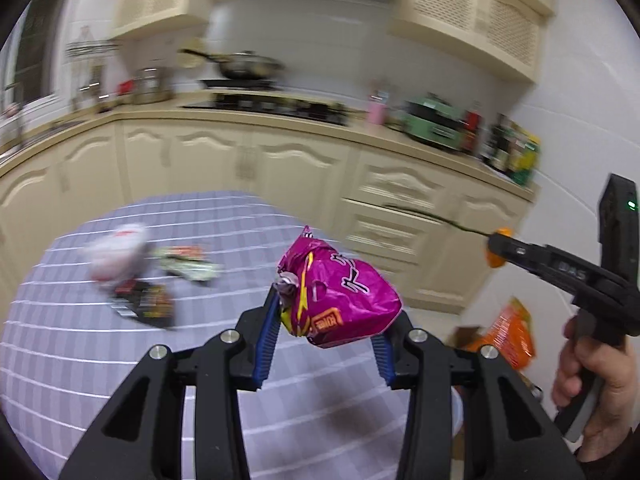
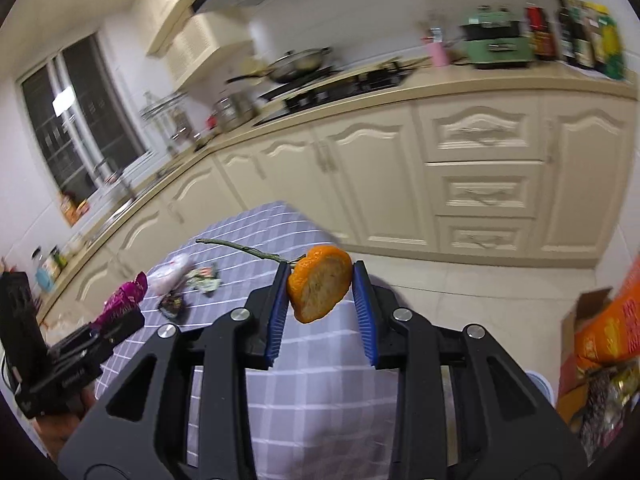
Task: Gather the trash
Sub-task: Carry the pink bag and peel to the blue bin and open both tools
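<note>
My left gripper (image 1: 330, 314) is shut on a crumpled magenta snack bag (image 1: 340, 300) and holds it above the round table with the grey checked cloth (image 1: 100, 360). My right gripper (image 2: 320, 292) is shut on an orange peel (image 2: 320, 288) with a thin stem, also above the table (image 2: 320, 380). The right gripper shows at the right of the left wrist view (image 1: 552, 264). On the table lie a white crumpled bag (image 1: 114, 252), a green-white wrapper (image 1: 188, 264) and a dark wrapper (image 1: 144, 304).
Cream kitchen cabinets (image 1: 280, 160) and a counter with a stove and pan (image 1: 244, 68) stand behind the table. An orange bag and cardboard box (image 2: 604, 332) sit on the floor at the right. A pale bin rim (image 2: 540, 384) shows below the right gripper.
</note>
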